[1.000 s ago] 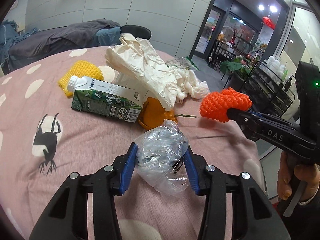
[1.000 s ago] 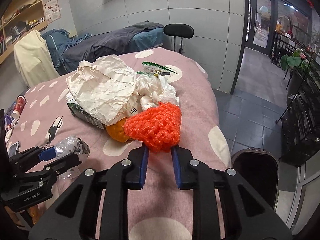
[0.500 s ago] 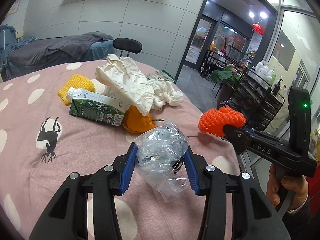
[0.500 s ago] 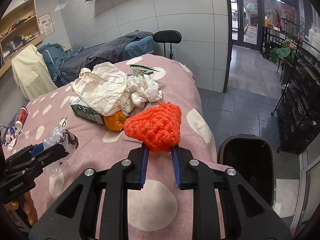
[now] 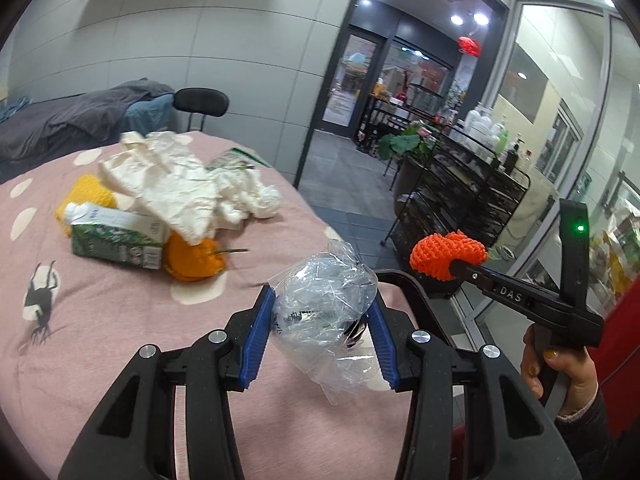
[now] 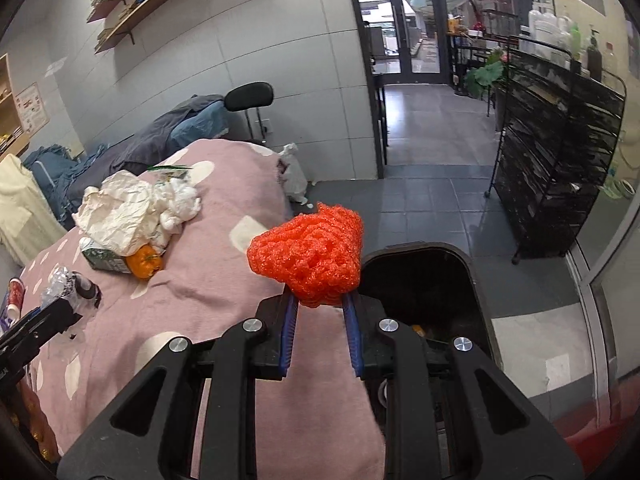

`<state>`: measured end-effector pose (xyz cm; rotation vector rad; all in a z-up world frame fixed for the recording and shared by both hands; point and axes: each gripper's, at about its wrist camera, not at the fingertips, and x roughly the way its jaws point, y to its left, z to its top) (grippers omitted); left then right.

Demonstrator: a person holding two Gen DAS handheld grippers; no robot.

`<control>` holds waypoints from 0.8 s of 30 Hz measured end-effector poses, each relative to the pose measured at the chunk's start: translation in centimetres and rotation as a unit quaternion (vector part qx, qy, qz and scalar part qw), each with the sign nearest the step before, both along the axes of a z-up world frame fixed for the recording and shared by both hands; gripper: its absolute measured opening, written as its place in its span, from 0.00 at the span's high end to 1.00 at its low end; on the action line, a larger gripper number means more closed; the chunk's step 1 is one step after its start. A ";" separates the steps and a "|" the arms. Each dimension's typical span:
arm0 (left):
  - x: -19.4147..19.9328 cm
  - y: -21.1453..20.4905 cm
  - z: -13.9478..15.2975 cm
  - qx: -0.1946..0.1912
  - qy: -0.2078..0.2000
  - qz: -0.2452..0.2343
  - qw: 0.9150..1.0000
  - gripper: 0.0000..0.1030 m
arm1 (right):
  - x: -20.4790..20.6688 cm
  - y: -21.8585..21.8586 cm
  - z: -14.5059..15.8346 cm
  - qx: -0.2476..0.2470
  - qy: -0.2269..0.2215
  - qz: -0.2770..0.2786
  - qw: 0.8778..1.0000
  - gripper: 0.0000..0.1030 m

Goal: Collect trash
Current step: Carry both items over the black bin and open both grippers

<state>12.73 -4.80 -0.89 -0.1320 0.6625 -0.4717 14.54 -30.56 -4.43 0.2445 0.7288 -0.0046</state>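
My left gripper (image 5: 320, 320) is shut on a crumpled clear plastic bag (image 5: 324, 304) and holds it above the pink table's right edge. My right gripper (image 6: 320, 312) is shut on an orange foam fruit net (image 6: 310, 254), held over the near rim of a black trash bin (image 6: 472, 272) on the floor beside the table. The net also shows in the left wrist view (image 5: 446, 254), right of the bag. The bin's rim (image 5: 404, 280) shows just behind the bag.
On the pink spotted tablecloth (image 5: 120, 320) lie crumpled paper (image 5: 172, 176), a green carton (image 5: 116, 236), an orange (image 5: 194, 258), a yellow foam net (image 5: 86, 192) and white tissue (image 5: 256, 200). A black wire rack (image 6: 560, 160) stands right of the bin.
Both grippers have moved right and back from the trash pile, carrying their loads. The right gripper now holds the net over the bin's edge.
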 end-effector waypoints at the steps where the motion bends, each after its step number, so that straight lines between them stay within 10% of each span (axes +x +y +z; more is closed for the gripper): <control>1: 0.1 -0.6 0.0 0.001 0.000 -0.008 1.000 0.56 | 0.0 -0.8 -0.3 -0.003 0.004 -0.013 1.000 0.78; 17: 1.0 -10.1 -0.5 0.029 0.003 -0.112 0.993 0.56 | 3.2 -8.7 -12.8 0.022 0.148 -0.107 0.983 0.77; 22: 0.9 -12.2 -0.9 0.042 0.001 -0.132 0.990 0.56 | 3.3 -9.7 -16.6 0.032 0.179 -0.132 0.974 0.37; 24: 0.8 -13.0 -1.0 0.046 0.001 -0.139 0.989 0.56 | 2.8 -10.0 -17.1 0.035 0.182 -0.138 0.973 0.37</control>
